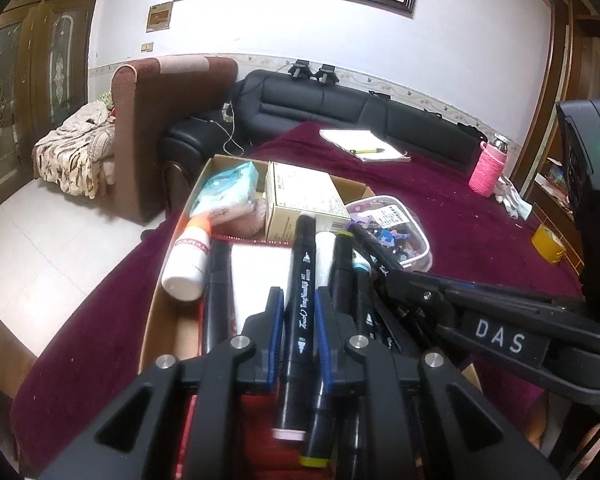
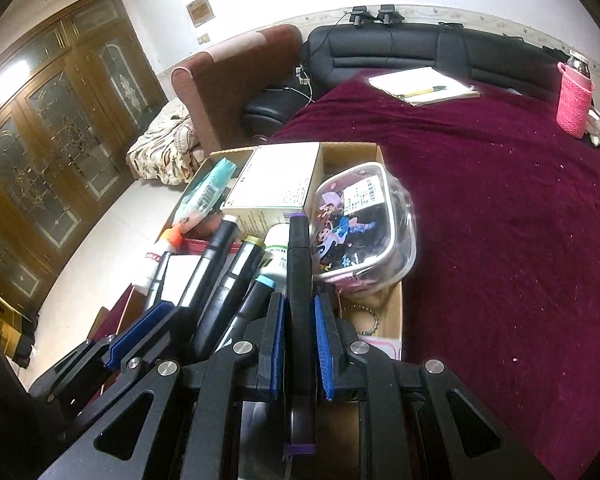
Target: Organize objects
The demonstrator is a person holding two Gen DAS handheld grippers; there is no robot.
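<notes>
Presently both tools grip markers lengthwise over the cardboard box (image 2: 388, 312): left tool (image 1: 298, 312) a pink-ended marker (image 1: 300, 300), right tool (image 2: 300, 332) a purple-capped marker (image 2: 299, 280).

The left gripper (image 1: 299, 304) tilts downward, its blue-padded jaws clamped narrowly together on a black marker (image 1: 300, 300). The right gripper (image 2: 300, 320) tilts more steeply and is likewise clamped tight on a purple-capped marker (image 2: 299, 288) (its black arm crosses the left camera's right side).
</notes>
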